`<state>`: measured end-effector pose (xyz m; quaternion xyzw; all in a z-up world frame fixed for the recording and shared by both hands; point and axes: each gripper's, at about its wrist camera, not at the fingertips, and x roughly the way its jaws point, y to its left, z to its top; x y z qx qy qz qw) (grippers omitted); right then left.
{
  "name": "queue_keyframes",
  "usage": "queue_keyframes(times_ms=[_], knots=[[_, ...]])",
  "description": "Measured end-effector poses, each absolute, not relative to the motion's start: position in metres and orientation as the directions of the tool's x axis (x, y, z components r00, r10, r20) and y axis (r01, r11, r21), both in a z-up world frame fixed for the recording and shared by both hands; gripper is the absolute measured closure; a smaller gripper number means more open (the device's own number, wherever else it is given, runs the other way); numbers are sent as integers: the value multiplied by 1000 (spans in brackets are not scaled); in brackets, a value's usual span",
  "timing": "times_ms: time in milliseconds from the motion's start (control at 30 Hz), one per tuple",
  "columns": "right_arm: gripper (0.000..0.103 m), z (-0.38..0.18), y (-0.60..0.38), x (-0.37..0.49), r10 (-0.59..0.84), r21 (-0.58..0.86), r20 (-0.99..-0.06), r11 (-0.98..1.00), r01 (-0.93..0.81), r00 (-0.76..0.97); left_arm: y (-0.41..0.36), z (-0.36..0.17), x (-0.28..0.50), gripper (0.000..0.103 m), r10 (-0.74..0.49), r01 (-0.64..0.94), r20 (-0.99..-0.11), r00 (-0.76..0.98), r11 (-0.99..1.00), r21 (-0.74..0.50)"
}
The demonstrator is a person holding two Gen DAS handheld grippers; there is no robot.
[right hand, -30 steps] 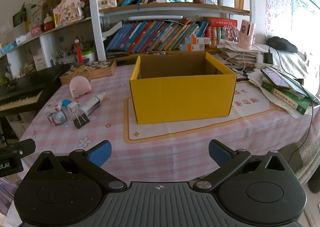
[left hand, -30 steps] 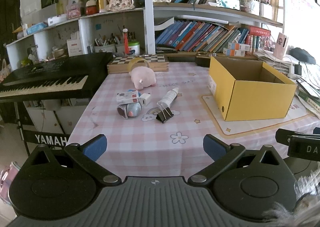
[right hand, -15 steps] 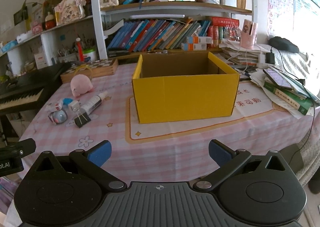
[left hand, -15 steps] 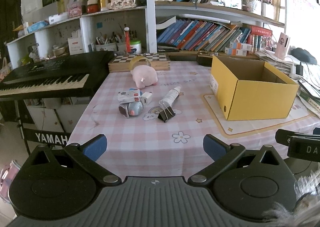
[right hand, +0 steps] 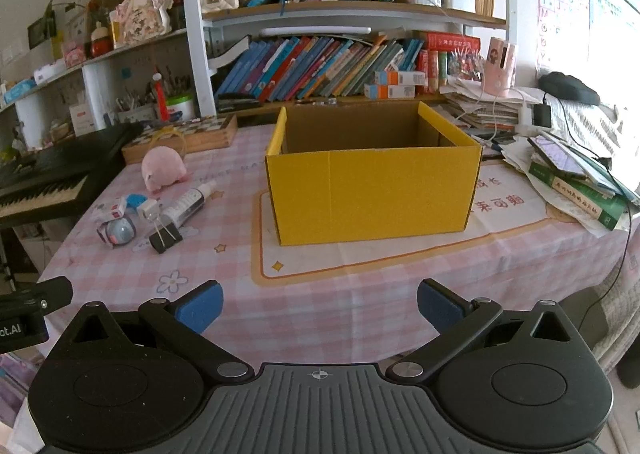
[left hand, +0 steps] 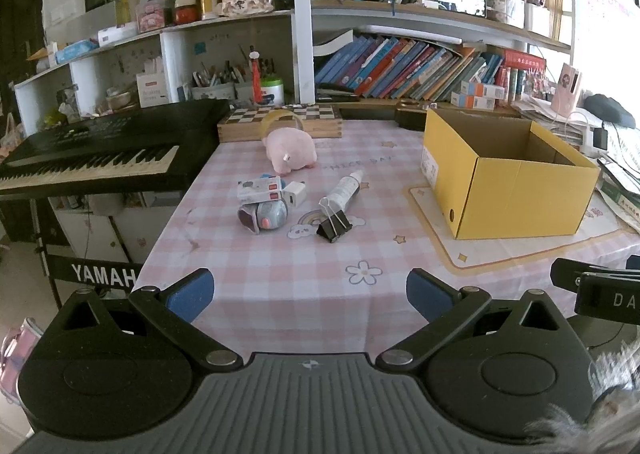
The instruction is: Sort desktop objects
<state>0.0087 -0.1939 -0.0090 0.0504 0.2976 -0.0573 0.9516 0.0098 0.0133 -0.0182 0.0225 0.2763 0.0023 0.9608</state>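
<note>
A yellow cardboard box (left hand: 516,190) stands open on the pink checked table (left hand: 280,294); it also shows in the right wrist view (right hand: 372,190). Left of it lie a pink plush pig (left hand: 290,152), a white tube (left hand: 347,188), a black binder clip (left hand: 334,224), a small white box (left hand: 259,190), a white charger (left hand: 295,193) and a round grey-blue toy (left hand: 266,212). My left gripper (left hand: 310,294) is open and empty at the table's near edge. My right gripper (right hand: 318,304) is open and empty in front of the box.
A black Yamaha keyboard (left hand: 92,158) stands left of the table. A wooden chessboard box (left hand: 280,122) lies at the back. Bookshelves (right hand: 340,62) fill the wall. Books and papers (right hand: 572,174) are stacked at the right.
Both grippers have moved slightly forward toward the table; the objects appear a little lower and closer. Nothing on the table moved.
</note>
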Motion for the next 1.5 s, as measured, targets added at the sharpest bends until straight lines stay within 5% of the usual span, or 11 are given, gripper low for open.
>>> queue_keyframes(times_ms=[1500], knots=[[0, -13, -173, 25, -36, 56, -606, 995, 87, 795, 27, -18, 19, 0, 27, -12, -556, 831, 999, 30]])
